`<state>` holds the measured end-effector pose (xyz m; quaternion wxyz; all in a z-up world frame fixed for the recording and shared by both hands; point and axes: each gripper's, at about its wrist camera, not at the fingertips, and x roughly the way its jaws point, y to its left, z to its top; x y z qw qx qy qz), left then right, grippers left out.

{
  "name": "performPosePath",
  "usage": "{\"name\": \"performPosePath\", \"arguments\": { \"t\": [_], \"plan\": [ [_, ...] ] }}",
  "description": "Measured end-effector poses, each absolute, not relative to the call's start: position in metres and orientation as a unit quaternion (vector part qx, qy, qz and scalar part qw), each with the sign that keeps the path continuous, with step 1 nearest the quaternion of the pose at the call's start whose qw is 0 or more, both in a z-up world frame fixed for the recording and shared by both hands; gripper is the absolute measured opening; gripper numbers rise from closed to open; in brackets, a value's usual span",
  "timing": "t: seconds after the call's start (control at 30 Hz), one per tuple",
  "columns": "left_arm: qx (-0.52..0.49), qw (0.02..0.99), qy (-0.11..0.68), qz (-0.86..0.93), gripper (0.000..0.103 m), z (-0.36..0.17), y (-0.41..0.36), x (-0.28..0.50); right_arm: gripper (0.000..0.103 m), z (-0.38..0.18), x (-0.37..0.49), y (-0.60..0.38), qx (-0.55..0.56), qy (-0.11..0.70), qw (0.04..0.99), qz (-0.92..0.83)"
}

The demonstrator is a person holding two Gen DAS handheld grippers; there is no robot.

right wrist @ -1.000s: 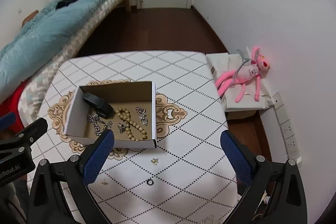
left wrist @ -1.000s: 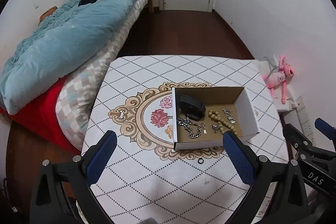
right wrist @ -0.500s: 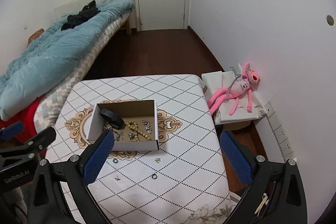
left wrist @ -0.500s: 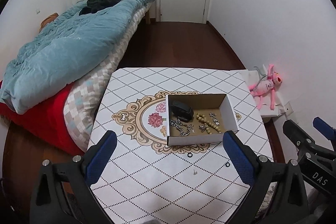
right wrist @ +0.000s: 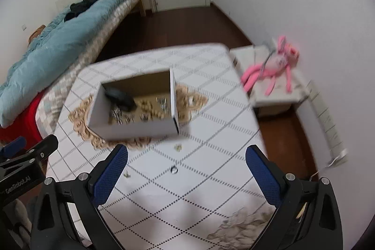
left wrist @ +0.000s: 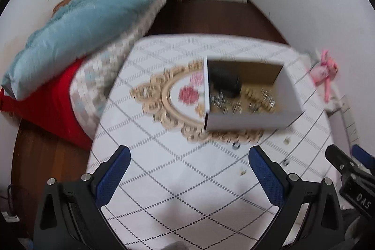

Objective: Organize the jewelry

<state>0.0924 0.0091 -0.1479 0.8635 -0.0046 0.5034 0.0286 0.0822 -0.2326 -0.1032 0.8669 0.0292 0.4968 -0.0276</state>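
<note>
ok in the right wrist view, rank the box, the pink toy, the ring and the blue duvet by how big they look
1. Blue duvet, the largest, though it lies farthest off.
2. Box.
3. Pink toy.
4. Ring, a tiny hoop on the table before the open right gripper.

I'm looking at a table (left wrist: 164,179) covered in a white cloth with a dotted diamond grid and a gold floral medallion (left wrist: 164,97). An open white cardboard box (left wrist: 246,120) sits on the medallion's right part. On the cloth near the box lie small loose pieces: a ring (left wrist: 236,145) just by its near wall, another ring (right wrist: 173,169) nearer still, and tiny gold bits (right wrist: 178,147) (right wrist: 126,174), too blurred to identify.
</note>
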Motion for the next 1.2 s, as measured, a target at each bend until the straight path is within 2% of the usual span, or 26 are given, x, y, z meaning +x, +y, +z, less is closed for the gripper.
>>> {"name": "performPosePath", "arguments": {
  "t": [0.07,0.23,0.43,0.5,0.63,0.67,0.93,0.97,1.07,1.13,1.2],
  "plan": [
    [0.003,0.853,0.52,0.031,0.103,-0.167,0.007,0.094,0.077,-0.129,0.084,-0.237,0.044,0.515,0.856,-0.02],
    [0.016,0.831,0.555,0.027,0.102,-0.207,0.001,0.096,0.07,-0.183,0.087,-0.237,0.055,0.541,0.839,-0.004],
    [0.021,0.826,0.563,0.016,0.101,-0.223,-0.006,0.099,0.058,-0.211,0.095,-0.227,0.042,0.548,0.835,0.012],
    [0.021,0.827,0.562,0.007,0.1,-0.224,-0.009,0.099,0.044,-0.218,0.099,-0.22,0.03,0.552,0.833,0.017],
    [0.021,0.827,0.562,-0.009,0.097,-0.227,-0.015,0.099,0.025,-0.223,0.098,-0.208,-0.018,0.548,0.836,0.004],
    [0.022,0.826,0.563,-0.012,0.096,-0.228,-0.017,0.098,0.014,-0.223,0.097,-0.205,-0.028,0.546,0.838,0.002],
    [0.02,0.825,0.562,-0.045,0.088,-0.232,-0.037,0.095,0.012,-0.21,0.087,-0.22,0.002,0.537,0.844,0.0],
    [0.021,0.825,0.563,-0.05,0.082,-0.233,-0.041,0.095,0.012,-0.206,0.085,-0.223,0.007,0.534,0.845,-0.004],
    [0.022,0.821,0.568,-0.06,0.073,-0.239,-0.05,0.096,0.012,-0.198,0.083,-0.234,0.022,0.529,0.848,-0.014],
    [0.026,0.821,0.567,-0.066,0.061,-0.24,-0.055,0.096,0.012,-0.194,0.082,-0.24,0.025,0.526,0.85,-0.021],
    [0.031,0.819,0.568,-0.074,0.044,-0.243,-0.06,0.097,0.012,-0.193,0.083,-0.246,0.031,0.525,0.85,-0.025]
  ]
}}
